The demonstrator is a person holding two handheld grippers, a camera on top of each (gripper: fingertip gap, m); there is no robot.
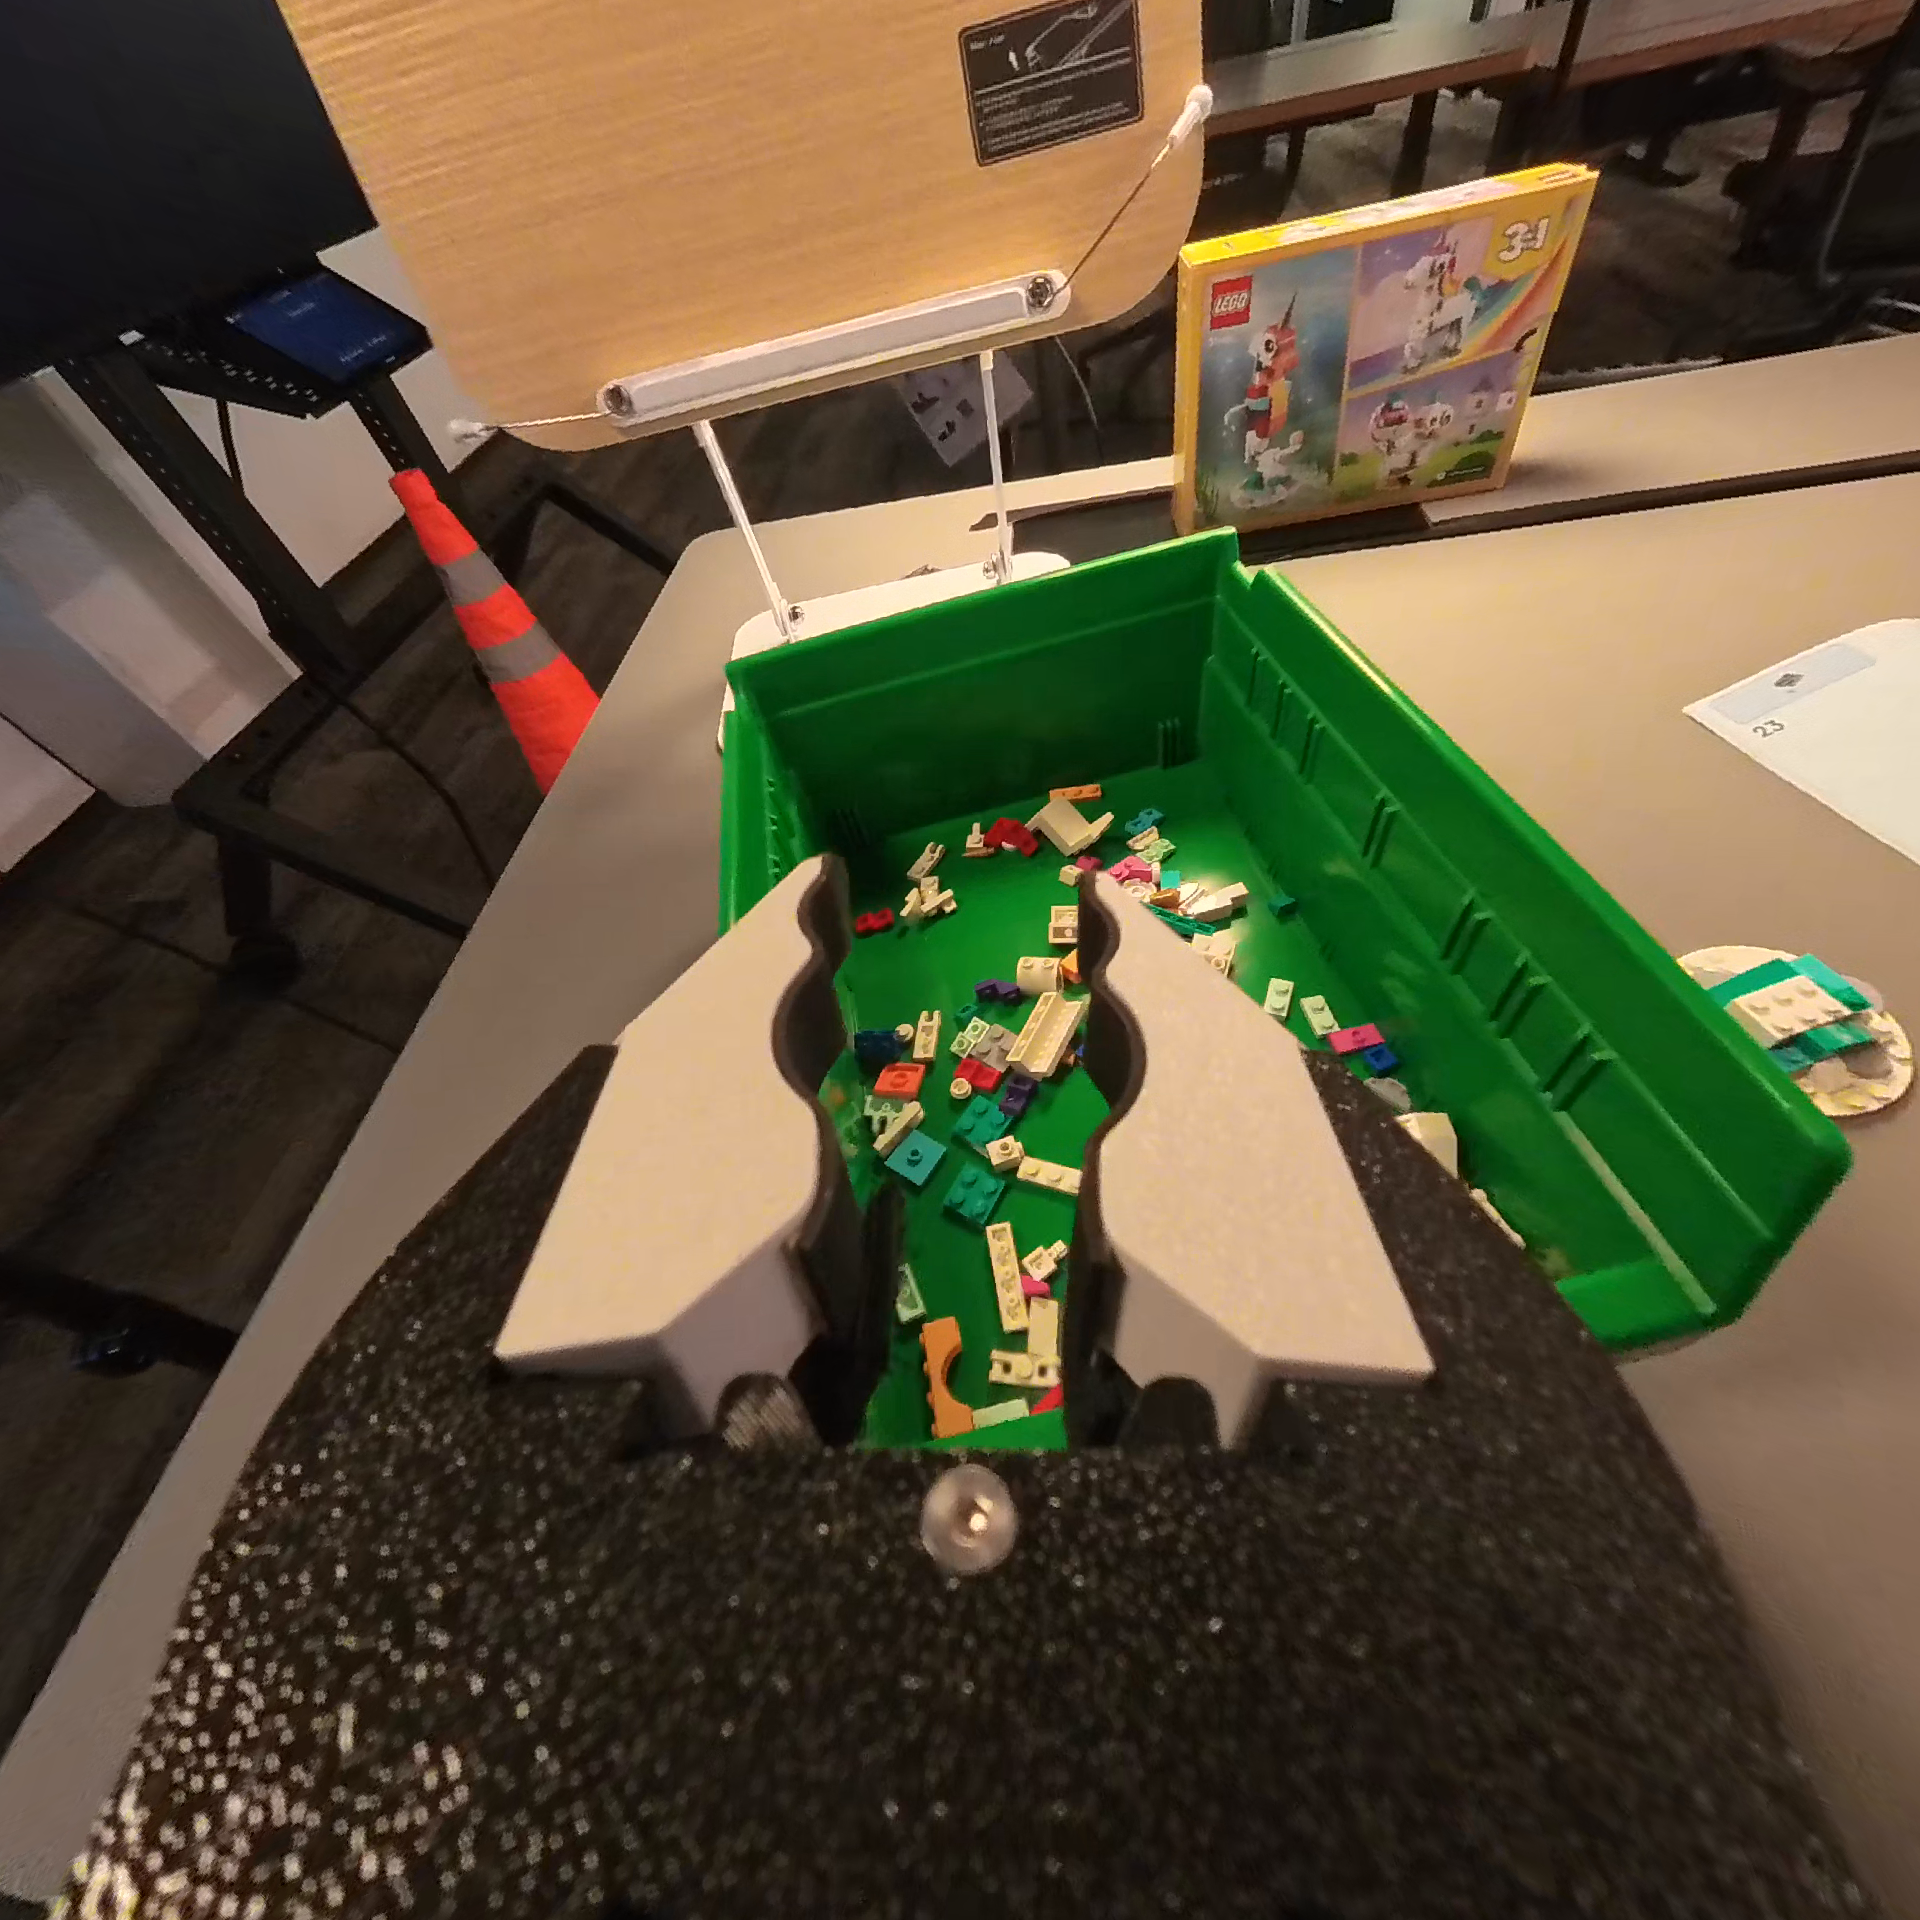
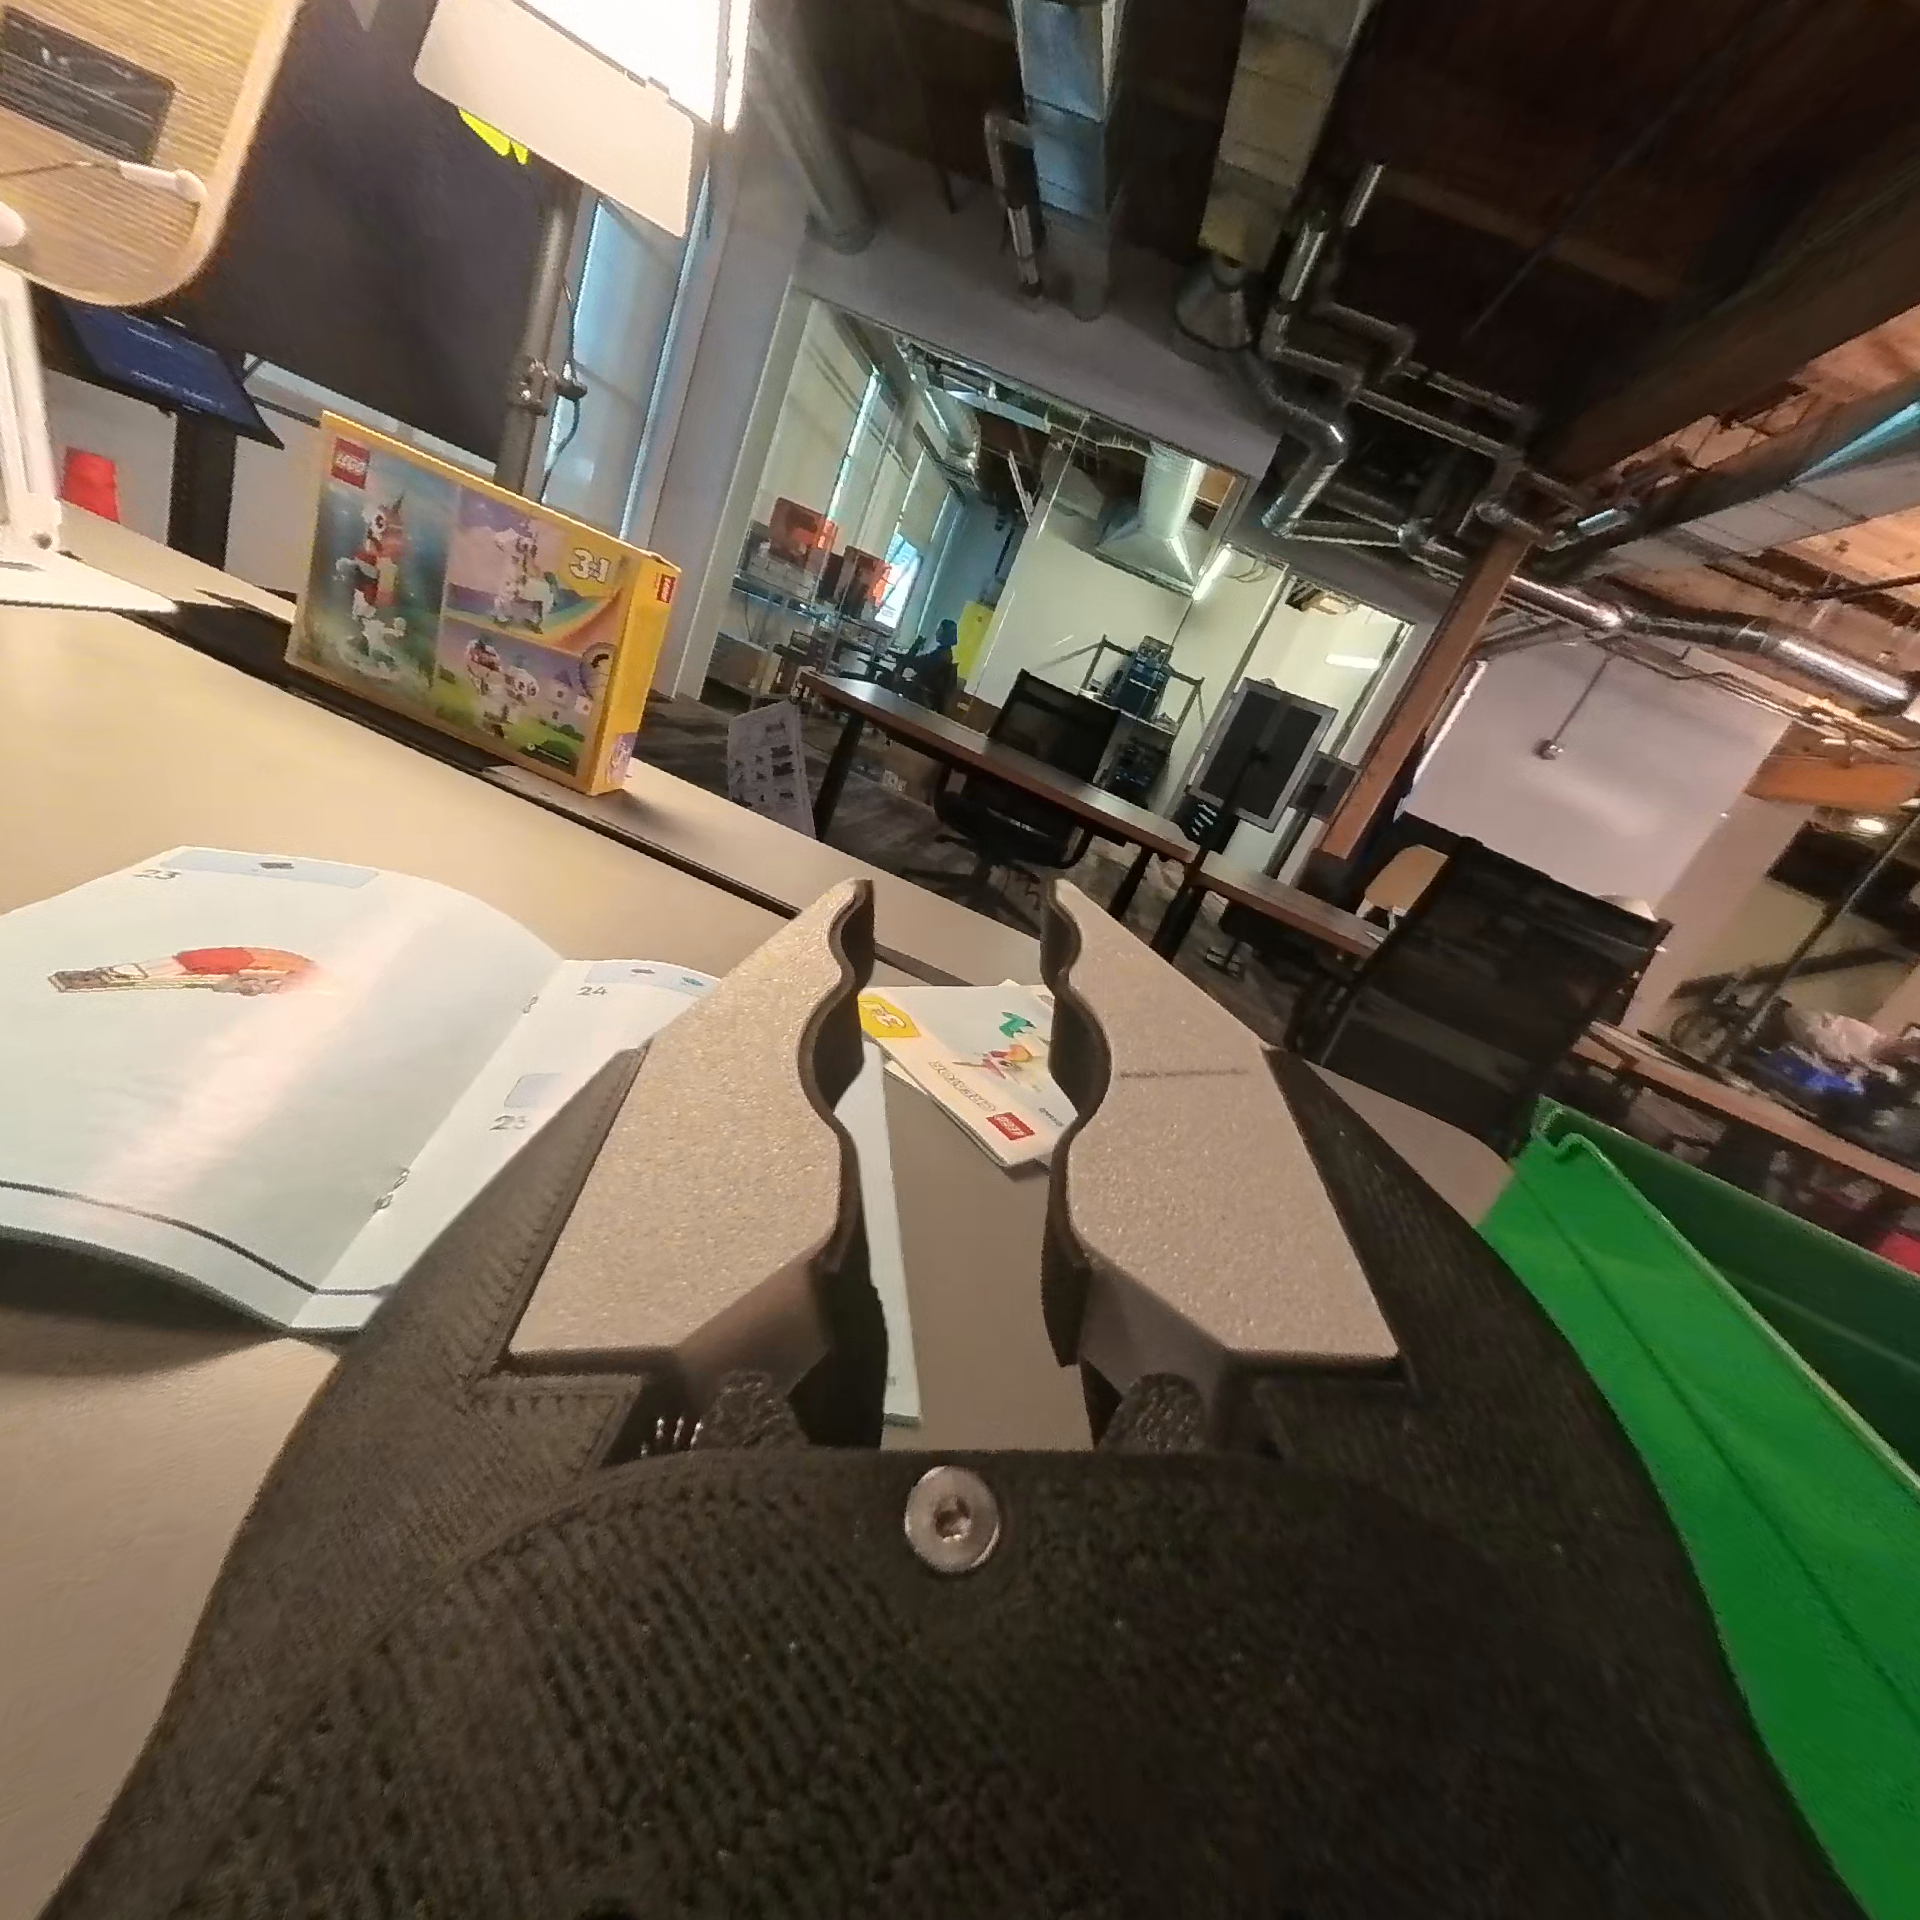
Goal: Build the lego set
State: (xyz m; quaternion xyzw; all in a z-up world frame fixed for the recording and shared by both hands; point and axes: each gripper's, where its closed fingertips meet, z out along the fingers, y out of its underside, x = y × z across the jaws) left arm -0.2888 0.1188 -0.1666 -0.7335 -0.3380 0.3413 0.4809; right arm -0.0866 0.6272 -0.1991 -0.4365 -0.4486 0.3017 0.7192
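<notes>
In the left wrist view the left gripper (image 1: pixel 961 883) hovers over the green bin (image 1: pixel 1538 997), its jaws spread wide and empty above the loose lego pieces (image 1: pixel 987 1081), with the part-built model (image 1: pixel 1803 1023) on the table just outside the bin's right wall; picking well probably means choosing one isolated piece and descending straight over it. In the right wrist view the right gripper (image 2: pixel 956 914) sits low above the table (image 2: pixel 208 748), jaws parted and empty, near the open instruction booklet (image 2: pixel 239 1060), so check the page first.
</notes>
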